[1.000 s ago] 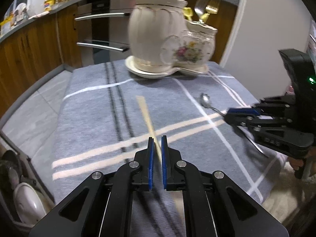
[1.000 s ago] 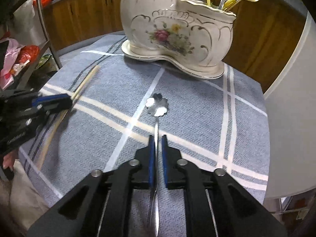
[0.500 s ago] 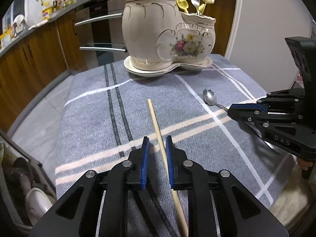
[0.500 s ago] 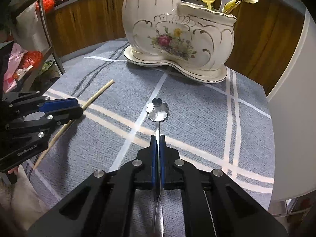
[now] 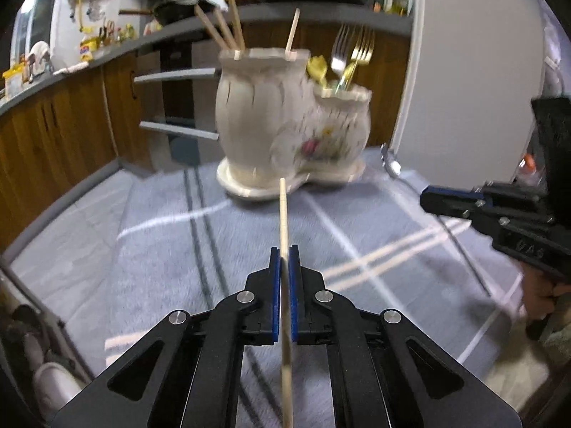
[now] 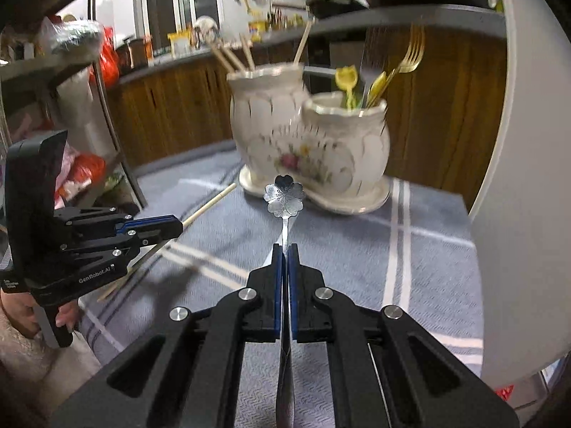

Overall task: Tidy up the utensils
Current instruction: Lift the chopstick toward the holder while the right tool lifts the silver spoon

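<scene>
My left gripper [image 5: 284, 251] is shut on a wooden chopstick [image 5: 283, 210] and holds it above the cloth, pointing at the white floral two-pot holder [image 5: 289, 121]. My right gripper [image 6: 284, 249] is shut on a silver spoon with a flower-shaped bowl [image 6: 284, 196], also lifted and pointing at the holder [image 6: 314, 142]. The taller pot holds several chopsticks [image 5: 228, 25]; the lower pot holds forks [image 5: 351, 53] and yellow utensils. The right gripper also shows in the left wrist view [image 5: 428, 198], and the left gripper in the right wrist view [image 6: 176, 226].
The holder stands at the far end of a table under a grey-blue checked cloth [image 5: 160, 249]. Wooden cabinets and a counter [image 5: 71, 114] lie behind. A white wall or door [image 6: 517, 214] is on the right. A shelf with bags [image 6: 78, 164] stands on the left.
The left gripper closed on the chopstick and lifted it off the cloth. The right gripper lifted the spoon. Both now sit higher and point toward the holder.
</scene>
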### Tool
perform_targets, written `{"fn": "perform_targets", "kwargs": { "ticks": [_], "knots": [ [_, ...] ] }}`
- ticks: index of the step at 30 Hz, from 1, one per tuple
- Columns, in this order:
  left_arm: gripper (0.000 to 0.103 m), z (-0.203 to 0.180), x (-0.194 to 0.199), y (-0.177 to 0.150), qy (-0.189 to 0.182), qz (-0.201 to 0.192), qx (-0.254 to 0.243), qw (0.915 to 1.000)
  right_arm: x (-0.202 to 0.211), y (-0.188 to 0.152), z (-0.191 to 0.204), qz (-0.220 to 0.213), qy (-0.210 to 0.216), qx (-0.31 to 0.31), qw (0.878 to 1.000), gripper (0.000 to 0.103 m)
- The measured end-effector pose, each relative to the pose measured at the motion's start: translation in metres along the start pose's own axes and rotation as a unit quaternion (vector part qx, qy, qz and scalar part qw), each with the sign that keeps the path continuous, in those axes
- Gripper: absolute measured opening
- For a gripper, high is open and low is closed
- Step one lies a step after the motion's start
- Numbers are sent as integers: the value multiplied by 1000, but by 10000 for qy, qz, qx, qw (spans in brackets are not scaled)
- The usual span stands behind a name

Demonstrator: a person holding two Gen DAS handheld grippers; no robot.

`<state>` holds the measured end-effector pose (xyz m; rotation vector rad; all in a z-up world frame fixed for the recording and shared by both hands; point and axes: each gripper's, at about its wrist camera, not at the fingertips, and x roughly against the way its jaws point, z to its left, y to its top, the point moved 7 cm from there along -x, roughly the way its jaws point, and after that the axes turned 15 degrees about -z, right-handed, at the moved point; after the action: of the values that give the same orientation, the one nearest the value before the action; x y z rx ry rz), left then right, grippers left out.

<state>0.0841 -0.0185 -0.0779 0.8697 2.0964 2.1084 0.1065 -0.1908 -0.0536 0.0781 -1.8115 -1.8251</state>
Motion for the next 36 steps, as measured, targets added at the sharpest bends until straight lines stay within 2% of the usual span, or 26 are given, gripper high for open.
{"fn": "perform_targets", "kwargs": {
  "ticks": [4,8,14,17,20,22,24,27,31,36],
  "knots": [
    [5,-8,13,24,-248,-511,170,9982,5,18,-8,-414,-62,-14,9991,3],
    [5,-18,23,52,-350,-1002,76,9943,9,41,-18,-828,-159,-90,9964,3],
    [5,-19,16,86,-471,-1278,186,9905,0,79,-32,-1290,-151,-199,9913,3],
    [5,-14,10,105,-381,-1540,122,9873,-11,95,-37,-1511,-150,-277,9880,3],
    [5,0,3,131,-68,-2012,126,9794,-23,110,-46,-1730,-213,-402,9839,3],
    [5,13,-3,151,96,-2390,273,9706,-29,122,-52,-1959,-251,-472,9792,3],
    [5,21,-12,167,110,-2620,399,9642,-36,138,-59,-2255,-329,-514,9723,3],
    [5,25,-30,187,68,-2784,515,9591,-45,156,-65,-2570,-423,-561,9639,3],
    [5,27,-54,203,-37,-2872,556,9562,-62,171,-69,-2760,-482,-673,9576,3],
    [5,23,-68,213,70,-3067,501,9505,-78,181,-65,-2940,-524,-724,9516,3]
  ]
}}
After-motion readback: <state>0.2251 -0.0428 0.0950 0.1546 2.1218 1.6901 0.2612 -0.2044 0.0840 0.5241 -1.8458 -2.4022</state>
